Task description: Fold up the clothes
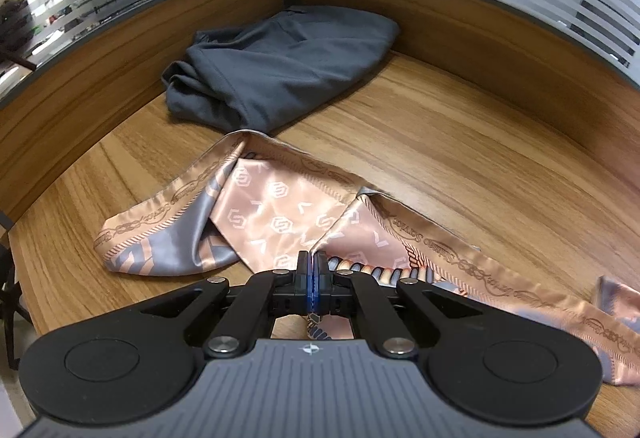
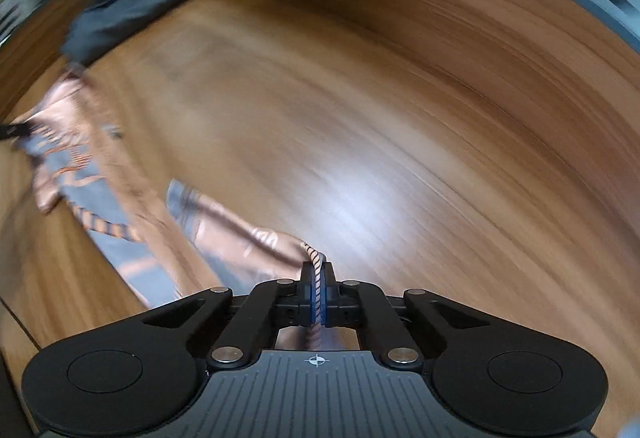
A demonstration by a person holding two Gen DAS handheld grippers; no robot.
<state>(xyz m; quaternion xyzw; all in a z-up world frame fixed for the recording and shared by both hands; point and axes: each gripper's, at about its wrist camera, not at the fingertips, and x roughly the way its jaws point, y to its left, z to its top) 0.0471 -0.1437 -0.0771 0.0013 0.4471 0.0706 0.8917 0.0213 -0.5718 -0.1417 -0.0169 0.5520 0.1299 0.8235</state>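
Observation:
A pink and grey satin scarf (image 1: 280, 213) with a logo print and rope border lies rumpled on the wooden table (image 1: 440, 157). My left gripper (image 1: 311, 258) is shut on a fold of the scarf near its middle edge. My right gripper (image 2: 318, 266) is shut on the scarf's rope-patterned edge, and the scarf (image 2: 120, 197) trails away to the left in that blurred view.
A dark grey garment (image 1: 280, 65) lies bunched in the table's far corner, also showing in the right wrist view (image 2: 136, 5). Wooden side walls (image 1: 500, 33) topped by striped glass panels enclose the table. The right wrist view is motion-blurred.

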